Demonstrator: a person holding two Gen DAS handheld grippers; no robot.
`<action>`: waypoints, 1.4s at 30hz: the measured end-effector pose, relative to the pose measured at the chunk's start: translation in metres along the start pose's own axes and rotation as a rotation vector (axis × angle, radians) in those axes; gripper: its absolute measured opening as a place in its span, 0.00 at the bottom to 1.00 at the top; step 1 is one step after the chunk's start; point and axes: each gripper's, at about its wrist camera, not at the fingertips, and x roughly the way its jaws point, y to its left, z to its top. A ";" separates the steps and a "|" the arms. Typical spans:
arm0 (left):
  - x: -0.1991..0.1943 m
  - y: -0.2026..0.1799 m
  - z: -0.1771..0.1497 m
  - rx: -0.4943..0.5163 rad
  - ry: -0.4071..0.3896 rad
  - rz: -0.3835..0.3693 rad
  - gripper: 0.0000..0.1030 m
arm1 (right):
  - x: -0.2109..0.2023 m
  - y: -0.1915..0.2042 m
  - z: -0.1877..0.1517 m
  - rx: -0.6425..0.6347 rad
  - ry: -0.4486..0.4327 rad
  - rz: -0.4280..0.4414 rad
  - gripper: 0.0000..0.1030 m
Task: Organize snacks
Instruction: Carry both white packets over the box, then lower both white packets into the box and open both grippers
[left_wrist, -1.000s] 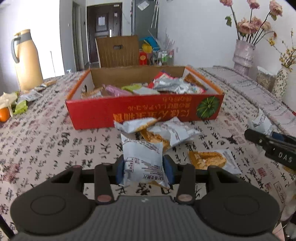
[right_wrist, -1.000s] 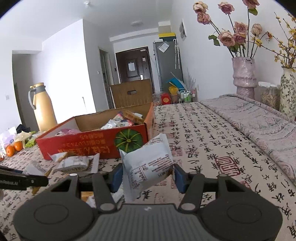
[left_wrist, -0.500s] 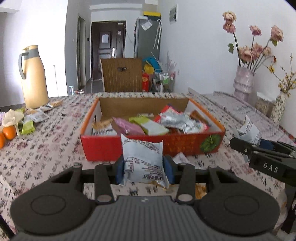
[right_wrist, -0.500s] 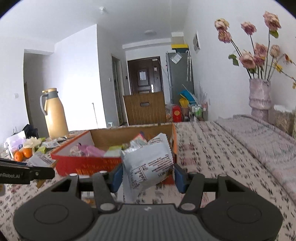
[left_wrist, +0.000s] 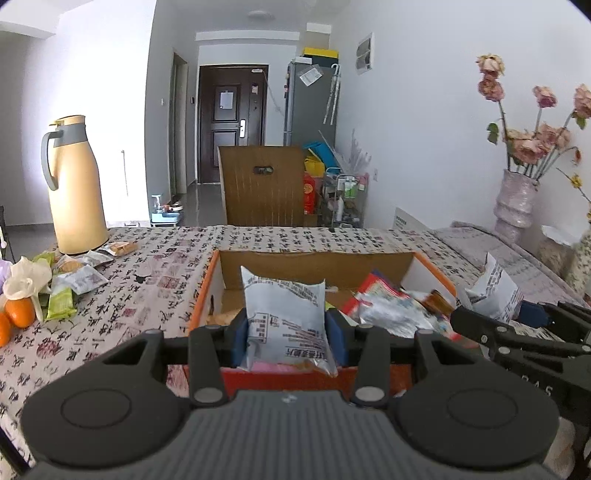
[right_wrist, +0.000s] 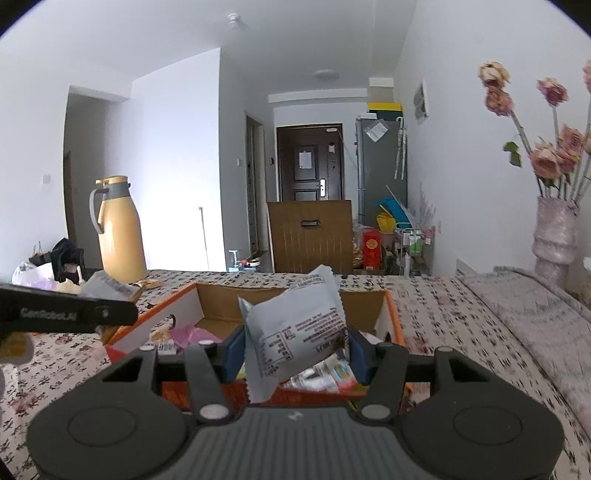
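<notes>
Fingers of the left gripper and of the right gripper each pinch a white snack packet, held just above the red cardboard box ahead, ready to drop.

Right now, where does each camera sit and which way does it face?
Left wrist: on the left gripper, looking along it over the snack box; it grips a white packet; the right gripper shows at right.
Right wrist: on the right gripper, facing the same box; it grips a tilted packet; the left gripper's finger shows at left.
Shared: box, yellow thermos, dark door.
</notes>
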 end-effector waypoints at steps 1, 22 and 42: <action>0.006 0.001 0.003 -0.001 0.002 0.005 0.43 | 0.006 0.002 0.002 -0.006 0.003 0.001 0.54; 0.090 0.022 0.005 -0.054 0.057 0.052 0.56 | 0.097 0.001 -0.004 -0.003 0.127 0.005 0.64; 0.069 0.028 0.009 -0.104 -0.007 0.084 1.00 | 0.082 -0.005 0.000 0.030 0.088 -0.009 1.00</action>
